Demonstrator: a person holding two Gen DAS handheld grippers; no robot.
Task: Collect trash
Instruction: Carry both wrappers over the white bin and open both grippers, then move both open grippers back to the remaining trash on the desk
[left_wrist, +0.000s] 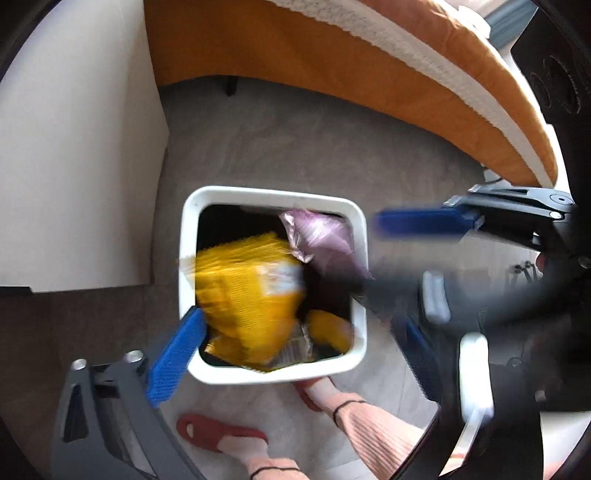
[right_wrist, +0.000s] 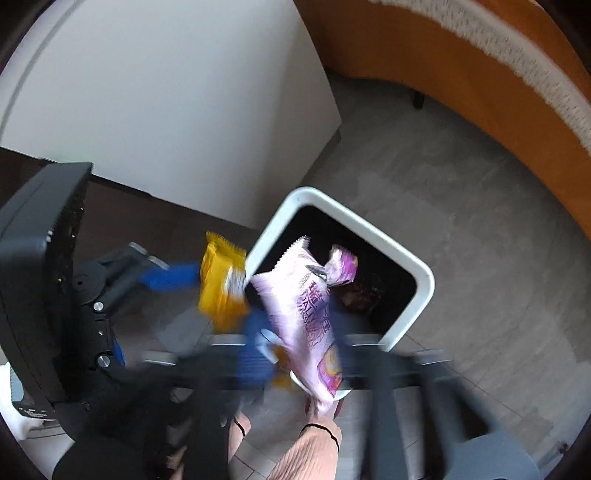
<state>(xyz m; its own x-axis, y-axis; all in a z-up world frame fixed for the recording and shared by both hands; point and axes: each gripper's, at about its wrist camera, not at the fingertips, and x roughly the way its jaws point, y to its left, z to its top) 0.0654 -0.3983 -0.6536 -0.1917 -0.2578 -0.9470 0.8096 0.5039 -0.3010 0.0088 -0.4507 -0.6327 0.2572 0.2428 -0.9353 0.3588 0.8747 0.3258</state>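
The bin (left_wrist: 273, 195) mouth is crowded: a yellow packet (left_wrist: 251, 295) fills its 8 o'clock half and a pink packet (left_wrist: 321, 236) its 1 o'clock corner, leaving a dark gap at 11 o'clock. A white cabinet (left_wrist: 74, 166) blocks 9 o'clock, the bed (left_wrist: 369, 74) 12 to 2. Bare floor (left_wrist: 295, 147) lies between bin and bed.
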